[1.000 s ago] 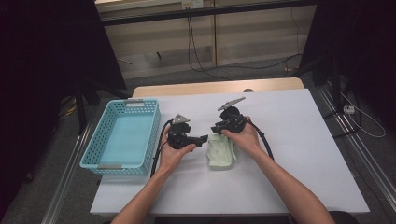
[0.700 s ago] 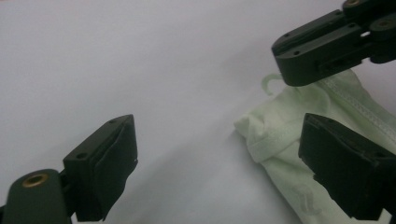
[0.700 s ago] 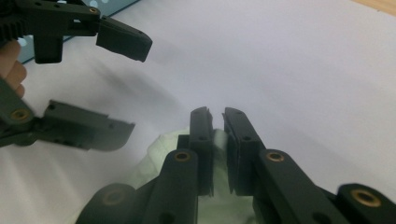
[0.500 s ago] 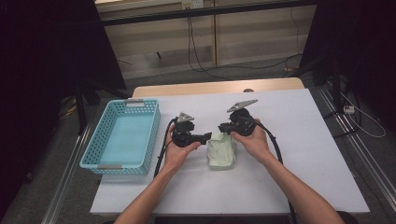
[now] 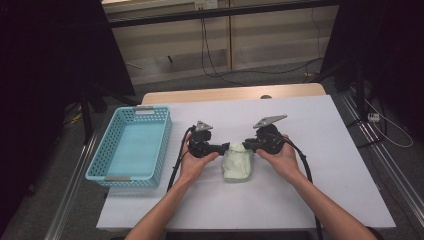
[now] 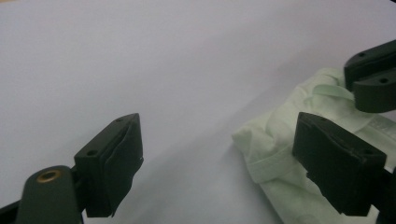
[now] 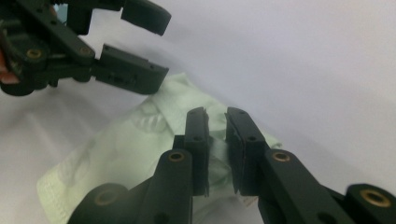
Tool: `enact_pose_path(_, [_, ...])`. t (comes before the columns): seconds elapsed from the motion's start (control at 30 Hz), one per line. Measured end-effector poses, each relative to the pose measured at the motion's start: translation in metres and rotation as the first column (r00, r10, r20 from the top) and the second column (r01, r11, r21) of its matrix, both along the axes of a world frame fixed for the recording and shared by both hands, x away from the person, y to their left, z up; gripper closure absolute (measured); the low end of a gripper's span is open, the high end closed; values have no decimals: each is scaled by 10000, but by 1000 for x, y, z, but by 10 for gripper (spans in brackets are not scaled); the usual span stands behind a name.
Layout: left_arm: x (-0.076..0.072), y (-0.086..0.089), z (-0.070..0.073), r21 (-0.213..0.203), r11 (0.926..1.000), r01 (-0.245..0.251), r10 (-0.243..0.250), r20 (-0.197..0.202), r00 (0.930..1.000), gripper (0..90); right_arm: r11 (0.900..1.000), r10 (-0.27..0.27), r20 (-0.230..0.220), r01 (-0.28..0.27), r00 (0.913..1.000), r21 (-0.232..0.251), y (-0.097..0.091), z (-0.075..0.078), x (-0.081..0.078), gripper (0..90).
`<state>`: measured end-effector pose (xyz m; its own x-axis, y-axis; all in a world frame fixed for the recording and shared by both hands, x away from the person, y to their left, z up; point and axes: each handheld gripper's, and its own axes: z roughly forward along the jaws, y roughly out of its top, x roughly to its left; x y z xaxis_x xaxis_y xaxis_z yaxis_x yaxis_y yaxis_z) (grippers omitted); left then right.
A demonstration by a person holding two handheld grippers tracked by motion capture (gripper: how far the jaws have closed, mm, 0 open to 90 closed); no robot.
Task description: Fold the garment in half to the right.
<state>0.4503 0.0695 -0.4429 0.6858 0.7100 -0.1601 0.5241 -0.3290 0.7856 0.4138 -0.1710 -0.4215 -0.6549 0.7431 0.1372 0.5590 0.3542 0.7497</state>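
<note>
A folded pale green cloth point(image 5: 237, 164) lies on the white table point(image 5: 330, 170) between my two grippers. My left gripper point(image 5: 226, 148) points right at the cloth's upper left edge. In the left gripper view it point(image 6: 218, 126) stands wide open, its jaws having just closed a little, with one jaw over the cloth point(image 6: 275, 149) and nothing pressed. My right gripper point(image 5: 246, 145) points left at the cloth's upper right corner. Its jaws point(image 7: 215, 114) are nearly together and have just eased open slightly, with a fold of cloth point(image 7: 140, 154) in the narrow gap.
A light blue plastic basket point(image 5: 163, 145) stands at the table's left side, a hand's width from the left gripper. Black cables trail from both grippers toward the near edge. A wooden strip point(image 5: 235, 93) runs along the far edge.
My right gripper has slid to the right and a little nearer the person, to the cloth's right corner. The left gripper and the cloth have stayed almost where they were.
</note>
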Motion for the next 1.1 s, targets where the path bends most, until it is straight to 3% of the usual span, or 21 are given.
enact_pose_path(0.47, [-1, 1, -1, 92, 9998, 182, -181, -86, 9998, 141, 9999, 100, -466, -94, 9989, 136, -8, -20, -10, 717])
enact_pose_path(0.57, [-3, 2, 2, 83, 9997, 242, -242, -25, 9997, 120, 9999, 117, -577, -121, 9983, -69, -6, -25, -11, 706])
enact_pose_path(0.87, [-4, 6, 6, -74, 9994, 338, -338, 66, 9994, 76, 9998, 109, -358, -114, 9993, -156, -3, -30, -7, 690])
enact_pose_path(0.97, [-3, 9, 8, -101, 9996, 249, -248, 96, 9996, 71, 9997, 231, -370, -234, 9990, -81, -2, -30, -8, 623])
enact_pose_path(1.1, [-1, 13, 8, -327, 9992, 235, -241, -178, 9996, 69, 9993, 329, -335, -324, 9989, 165, -4, -25, -11, 523])
